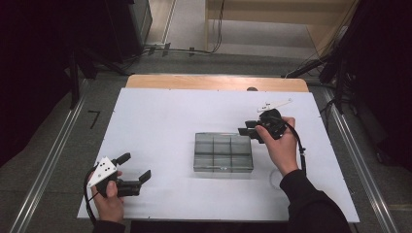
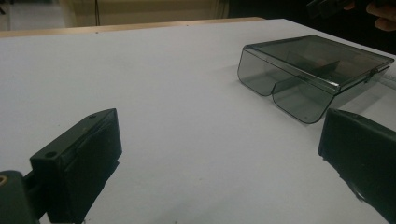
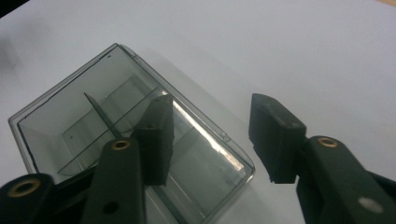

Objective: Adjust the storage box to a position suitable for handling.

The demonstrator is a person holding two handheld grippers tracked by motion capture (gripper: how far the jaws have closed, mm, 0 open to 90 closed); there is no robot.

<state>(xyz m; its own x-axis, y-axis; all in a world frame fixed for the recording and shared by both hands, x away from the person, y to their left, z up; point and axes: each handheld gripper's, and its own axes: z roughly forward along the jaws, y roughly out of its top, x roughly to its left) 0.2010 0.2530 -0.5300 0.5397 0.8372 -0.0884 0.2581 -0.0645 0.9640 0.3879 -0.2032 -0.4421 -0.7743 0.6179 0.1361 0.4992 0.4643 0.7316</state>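
Observation:
A smoky clear plastic box (image 1: pixel 223 152) with inner dividers and a closed lid lies in the middle of the white table (image 1: pixel 160 121). My left gripper (image 1: pixel 137 166) rests low at the front left, open and empty, well apart from the box (image 2: pixel 312 70). My right gripper (image 1: pixel 248 132) hovers at the box's far right corner, open; in the right gripper view one fingertip (image 3: pixel 156 135) hangs over the lid (image 3: pixel 116 126) and the other is past the box edge, over bare table. Nothing is between its jaws (image 3: pixel 212 140).
The white table top ends in a wooden strip (image 1: pixel 216 82) at the far side. Dark stands and cables (image 1: pixel 184 48) sit on the floor beyond. A faint ring mark (image 1: pixel 276 178) lies right of the box near my right forearm.

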